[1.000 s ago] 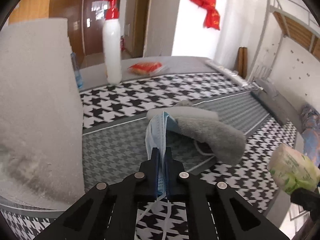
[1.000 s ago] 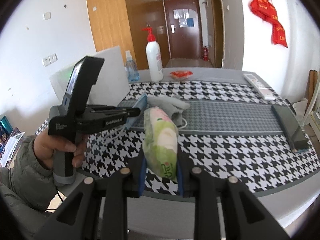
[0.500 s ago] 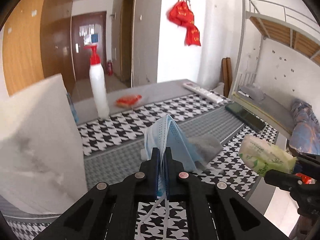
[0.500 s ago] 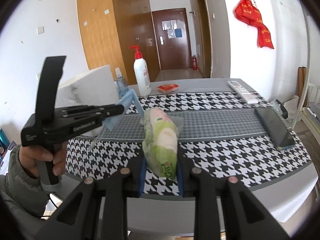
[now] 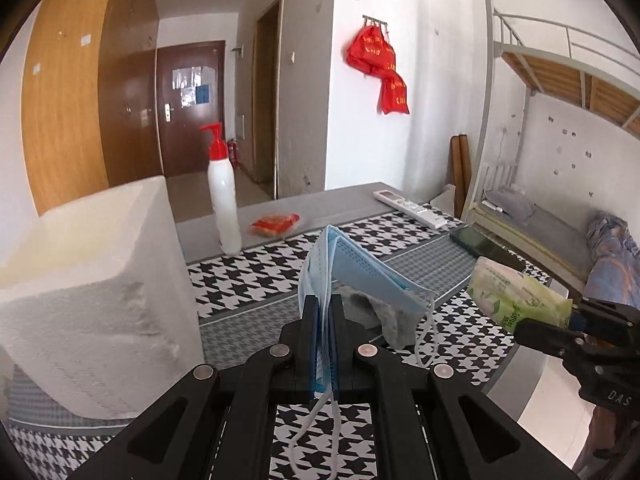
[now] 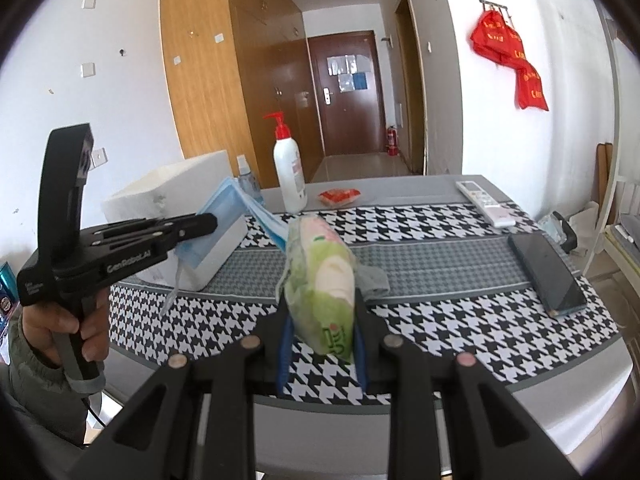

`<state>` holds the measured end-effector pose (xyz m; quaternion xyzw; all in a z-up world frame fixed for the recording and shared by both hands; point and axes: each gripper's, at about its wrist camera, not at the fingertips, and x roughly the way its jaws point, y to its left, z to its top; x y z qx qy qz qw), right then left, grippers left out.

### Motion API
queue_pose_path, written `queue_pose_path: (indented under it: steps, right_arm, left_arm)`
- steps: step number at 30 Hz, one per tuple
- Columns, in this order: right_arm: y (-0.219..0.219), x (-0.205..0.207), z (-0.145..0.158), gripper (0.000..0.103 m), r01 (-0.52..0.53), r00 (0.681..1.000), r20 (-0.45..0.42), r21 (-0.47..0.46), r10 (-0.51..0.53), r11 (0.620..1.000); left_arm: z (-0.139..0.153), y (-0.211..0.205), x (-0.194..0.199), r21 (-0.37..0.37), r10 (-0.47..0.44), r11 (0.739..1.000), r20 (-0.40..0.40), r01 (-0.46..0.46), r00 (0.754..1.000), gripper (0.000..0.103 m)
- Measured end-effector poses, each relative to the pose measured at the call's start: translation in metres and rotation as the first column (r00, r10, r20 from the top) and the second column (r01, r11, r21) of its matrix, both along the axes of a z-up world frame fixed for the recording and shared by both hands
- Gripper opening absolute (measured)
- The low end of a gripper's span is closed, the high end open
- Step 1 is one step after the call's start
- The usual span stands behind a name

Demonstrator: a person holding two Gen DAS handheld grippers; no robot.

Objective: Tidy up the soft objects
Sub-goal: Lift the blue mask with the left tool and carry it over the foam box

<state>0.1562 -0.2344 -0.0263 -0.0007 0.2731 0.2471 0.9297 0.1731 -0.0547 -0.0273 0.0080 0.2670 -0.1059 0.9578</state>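
1 face mask (image 5: 352,276), 1 tissue pack (image 6: 324,284), 1 grey cloth (image 5: 380,312), 1 pump bottle (image 6: 289,178), 1 remote (image 6: 484,198), 1 phone (image 6: 546,274), 1 foam box (image 5: 88,280), 2 grippers.

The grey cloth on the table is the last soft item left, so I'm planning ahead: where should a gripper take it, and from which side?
Pinch the grey cloth at its raised, crumpled near edge, coming from above: it lies flat and limp on the table.

From my remote seat I logged: white walls (image 6: 500,152), wood panelling (image 5: 64,120), a brown door (image 6: 346,92), red bags (image 5: 380,68) hanging, a metal bunk bed (image 5: 560,92), daylight throughout.
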Motion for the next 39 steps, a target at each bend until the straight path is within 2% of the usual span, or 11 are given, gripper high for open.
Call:
queue_pose_path:
  steps: [4, 21, 39]
  right_arm:
    - [0.003, -0.001, 0.005, 0.030, 0.006, 1.000, 0.017, -0.006, -0.006, 1.000]
    - [0.015, -0.001, 0.024, 0.030, -0.004, 0.997, 0.083, -0.001, 0.004, 1.000]
    - [0.037, 0.008, 0.040, 0.030, -0.060, 0.989, 0.137, 0.012, 0.058, 0.998]
  left_arm:
    - [0.008, 0.004, -0.010, -0.016, 0.014, 1.000, 0.031, -0.014, 0.999, 0.005]
    - [0.032, 0.021, -0.027, 0.007, 0.066, 0.998, 0.131, -0.068, 0.989, 0.005]
    - [0.051, 0.050, -0.035, 0.008, 0.136, 0.990, 0.184, -0.140, 0.974, 0.005]
